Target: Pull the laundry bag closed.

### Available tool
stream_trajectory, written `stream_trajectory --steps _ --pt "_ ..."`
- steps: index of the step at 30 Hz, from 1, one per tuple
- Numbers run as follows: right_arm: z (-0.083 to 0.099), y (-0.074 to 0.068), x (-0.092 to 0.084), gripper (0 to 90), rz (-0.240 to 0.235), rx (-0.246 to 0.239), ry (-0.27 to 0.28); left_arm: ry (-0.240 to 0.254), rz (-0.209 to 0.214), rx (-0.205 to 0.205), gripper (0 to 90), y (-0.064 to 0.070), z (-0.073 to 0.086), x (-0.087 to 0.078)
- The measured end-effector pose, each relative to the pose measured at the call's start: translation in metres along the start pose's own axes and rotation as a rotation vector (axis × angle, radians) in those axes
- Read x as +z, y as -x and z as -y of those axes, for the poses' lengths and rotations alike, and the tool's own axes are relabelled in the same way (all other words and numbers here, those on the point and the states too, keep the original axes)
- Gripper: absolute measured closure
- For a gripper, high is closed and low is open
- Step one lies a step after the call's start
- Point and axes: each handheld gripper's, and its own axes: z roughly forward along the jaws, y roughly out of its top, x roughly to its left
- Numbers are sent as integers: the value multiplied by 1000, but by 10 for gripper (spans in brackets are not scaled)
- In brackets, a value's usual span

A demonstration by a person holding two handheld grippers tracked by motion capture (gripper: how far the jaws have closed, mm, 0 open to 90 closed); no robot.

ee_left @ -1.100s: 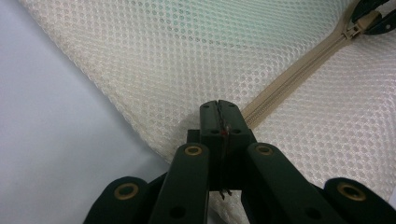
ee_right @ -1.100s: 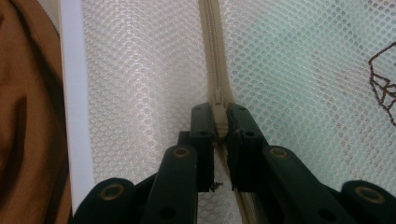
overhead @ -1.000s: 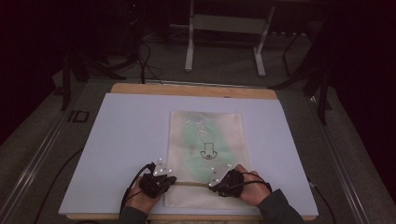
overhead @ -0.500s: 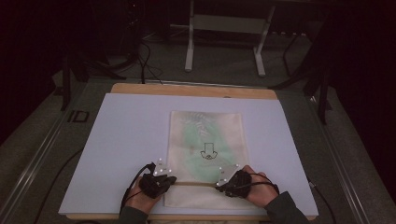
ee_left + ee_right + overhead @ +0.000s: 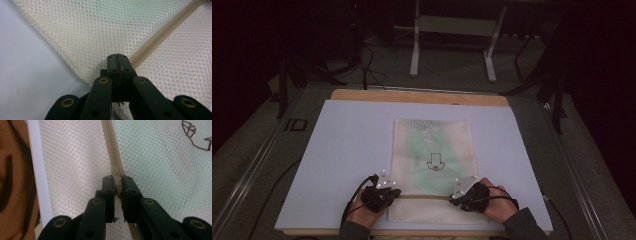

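Both grippers pinch the zip line of a mesh bag near the table's front edge

The mesh bag (image 5: 432, 165) lies mid-table on the white sheet (image 5: 347, 150); the left gripper (image 5: 388, 192) is clamped on mesh at the zip's (image 5: 160, 35) end, the right gripper (image 5: 460, 192) grips the zip pull (image 5: 116, 173); floor cables and a frame stand well apart beyond the back edge
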Motion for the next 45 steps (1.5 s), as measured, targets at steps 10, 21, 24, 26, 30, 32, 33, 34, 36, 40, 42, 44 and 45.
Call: stream_trajectory --steps 10,21,24,26,30,32,33,34,36,40,42,44,45 --pt "4 0 -3 823 -2 14 2 0 -1 0 893 0 0 0" --pt "14 3 -9 823 3 33 -3 -1 1 -1 893 0 0 0" --pt "16 3 -10 823 0 36 3 -2 0 -1 893 0 0 0" --pt "16 3 -10 823 -1 34 3 0 1 -2 893 0 0 0" --pt "17 4 -10 823 1 34 -9 -2 1 -1 893 0 0 0" --pt "20 4 -11 823 2 44 -4 -2 2 -2 893 0 0 0" --pt "21 5 -12 823 -1 43 -3 -2 2 -2 892 0 0 0" --pt "22 5 -12 823 2 48 -4 -2 2 -1 893 0 0 0" --pt "24 5 -13 823 0 50 2 -2 1 -1 893 0 0 0" --pt "26 6 -14 823 -2 56 0 -1 2 -4 893 0 0 0" --pt "28 6 -14 823 2 58 -10 -1 4 -5 893 0 0 0" --pt "31 8 -16 823 3 63 -5 -1 3 -3 893 0 0 0" --pt "32 8 -16 823 6 69 -6 -1 3 -3 893 0 0 0"
